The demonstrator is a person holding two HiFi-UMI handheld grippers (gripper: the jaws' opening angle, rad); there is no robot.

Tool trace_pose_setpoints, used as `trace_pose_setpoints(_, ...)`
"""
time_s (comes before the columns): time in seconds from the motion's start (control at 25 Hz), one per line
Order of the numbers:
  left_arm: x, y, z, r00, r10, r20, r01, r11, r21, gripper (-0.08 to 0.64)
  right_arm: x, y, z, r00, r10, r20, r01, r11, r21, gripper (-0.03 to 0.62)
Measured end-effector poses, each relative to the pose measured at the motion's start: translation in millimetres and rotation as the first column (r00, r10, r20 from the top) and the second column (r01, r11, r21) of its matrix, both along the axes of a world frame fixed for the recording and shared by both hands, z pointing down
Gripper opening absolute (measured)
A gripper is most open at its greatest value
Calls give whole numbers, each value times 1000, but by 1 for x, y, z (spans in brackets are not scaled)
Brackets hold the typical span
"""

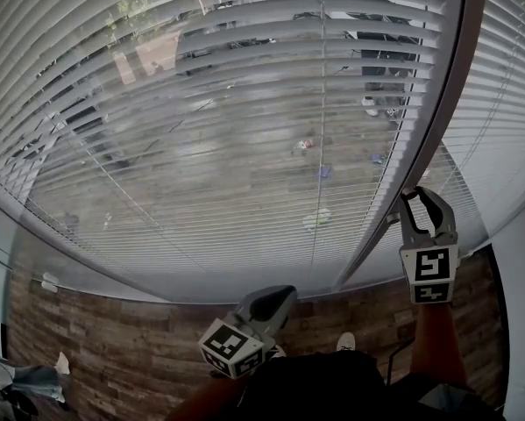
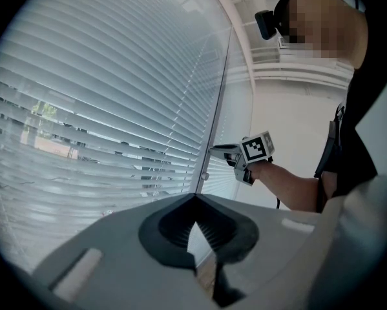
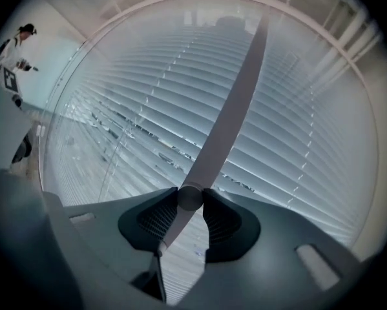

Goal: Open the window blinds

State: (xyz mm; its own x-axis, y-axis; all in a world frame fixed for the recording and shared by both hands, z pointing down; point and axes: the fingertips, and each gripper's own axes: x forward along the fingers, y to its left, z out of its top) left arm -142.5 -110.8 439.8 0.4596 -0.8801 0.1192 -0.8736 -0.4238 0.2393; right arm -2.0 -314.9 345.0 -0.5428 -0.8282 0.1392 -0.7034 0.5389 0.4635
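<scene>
Right gripper (image 3: 190, 197) clamps the tilt wand (image 3: 232, 102) — likely light, stiff, slick — so a low hold, twisted gently, should suit.

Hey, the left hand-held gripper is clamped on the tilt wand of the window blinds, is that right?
Not quite. The right hand-held gripper is the one clamped on the tilt wand of the window blinds. The right gripper view shows the wand pinched between its jaws. The left hand-held gripper holds nothing.
</scene>
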Motion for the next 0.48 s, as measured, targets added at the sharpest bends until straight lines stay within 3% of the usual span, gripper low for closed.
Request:
trace_pose_setpoints(0.24, 0, -3, 3, 1000, 1, 8, -1, 1000, 5, 0, -4, -2, 3, 997, 11, -79, -5, 997, 71, 147)
trace_pose_setpoints(0.48, 1, -4, 3, 1000, 5, -3, -5, 1000, 9, 0, -1, -1, 7, 974, 56, -220, -23, 988, 151, 147)
